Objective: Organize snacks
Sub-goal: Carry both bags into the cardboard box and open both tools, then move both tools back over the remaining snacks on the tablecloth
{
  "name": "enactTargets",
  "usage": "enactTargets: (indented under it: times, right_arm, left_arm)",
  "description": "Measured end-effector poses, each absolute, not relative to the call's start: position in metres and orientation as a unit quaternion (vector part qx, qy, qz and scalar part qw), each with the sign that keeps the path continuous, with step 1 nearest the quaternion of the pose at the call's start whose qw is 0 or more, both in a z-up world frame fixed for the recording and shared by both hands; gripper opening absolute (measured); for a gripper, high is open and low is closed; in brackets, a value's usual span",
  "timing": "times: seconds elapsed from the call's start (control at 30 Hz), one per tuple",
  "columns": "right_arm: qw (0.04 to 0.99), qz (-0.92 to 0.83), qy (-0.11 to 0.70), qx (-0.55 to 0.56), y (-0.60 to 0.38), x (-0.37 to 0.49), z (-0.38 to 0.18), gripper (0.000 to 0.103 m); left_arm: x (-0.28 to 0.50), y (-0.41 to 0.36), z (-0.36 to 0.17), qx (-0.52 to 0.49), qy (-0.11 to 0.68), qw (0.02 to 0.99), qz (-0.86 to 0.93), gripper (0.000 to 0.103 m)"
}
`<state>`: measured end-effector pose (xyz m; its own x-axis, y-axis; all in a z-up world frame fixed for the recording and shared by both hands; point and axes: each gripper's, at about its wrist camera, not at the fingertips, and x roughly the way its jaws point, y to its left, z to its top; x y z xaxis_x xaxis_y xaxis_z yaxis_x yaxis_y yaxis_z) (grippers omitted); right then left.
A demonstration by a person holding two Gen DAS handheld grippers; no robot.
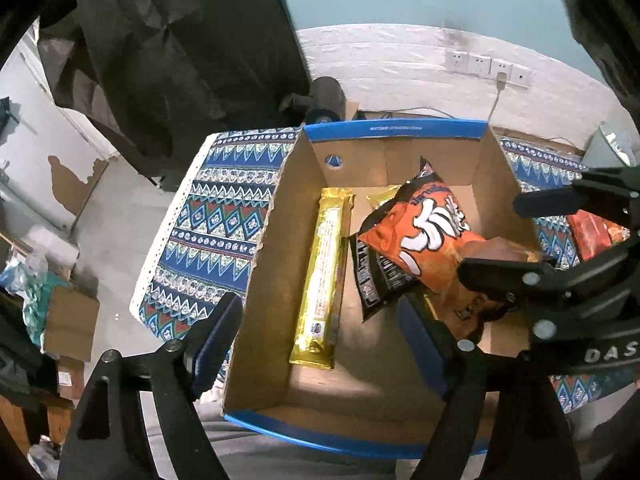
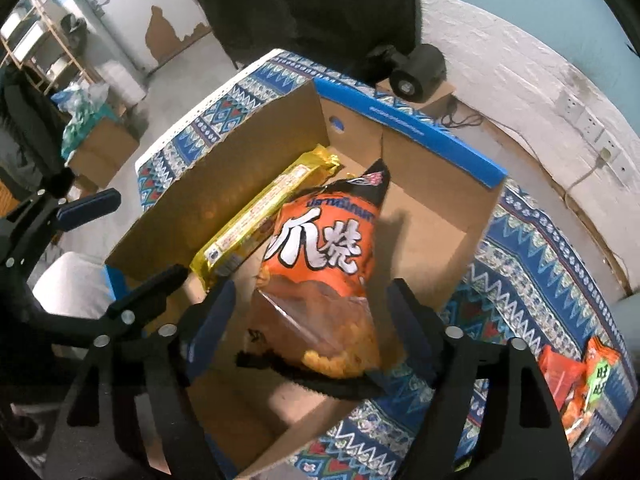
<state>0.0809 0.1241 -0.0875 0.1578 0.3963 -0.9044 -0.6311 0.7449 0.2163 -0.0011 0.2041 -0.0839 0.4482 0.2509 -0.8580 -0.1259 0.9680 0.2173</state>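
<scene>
The box (image 1: 276, 208) sits on the patterned cloth (image 1: 208, 216) that covers the surface, and it already holds at least two snacks. A long gold pack (image 1: 322, 280) lies flat along the box's left wall. Beside it the orange bag (image 1: 420, 236) leans over a dark packet (image 1: 372, 276) whose label cannot be read; whether that is a separate snack or the bag's own back is unclear.

The right gripper (image 2: 310, 320) hangs over the box with its jaws spread wide on either side of the orange bag's lower end. The bag (image 2: 320, 264) lies between the jaws, and neither seems to press on it, so it looks released rather than held. The left gripper (image 1: 320, 332) hovers above the near end of the box, its jaws also parted and holding nothing, with the gold pack between them but lower down.

Work remains. In the right wrist view, more packets (image 2: 580, 376), red and orange with a green label, lie on the cloth outside the box, near its right side. A red packet (image 1: 592, 236) shows in the left wrist view too, behind the right gripper (image 1: 496, 236). By this reckoning the task is partly done, and the loose packets outside have yet to go in.
</scene>
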Motion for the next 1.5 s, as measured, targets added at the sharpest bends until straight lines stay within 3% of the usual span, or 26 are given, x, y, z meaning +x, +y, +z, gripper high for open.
enactTargets:
  times: [0.87,1.5]
  right_arm:
    - [0.811,0.248,0.524,-0.081,-0.045,0.051,-0.047,0.082]
    - [0.826,0.153,0.542,-0.029,-0.178,0.020,-0.057,0.082]
  left_arm:
    - [0.007,0.089,-0.062,0.077,0.506,0.859,-0.001,0.081]
    - [0.007,-0.025,-0.081,0.124,0.532,0.831,-0.101,0.081]
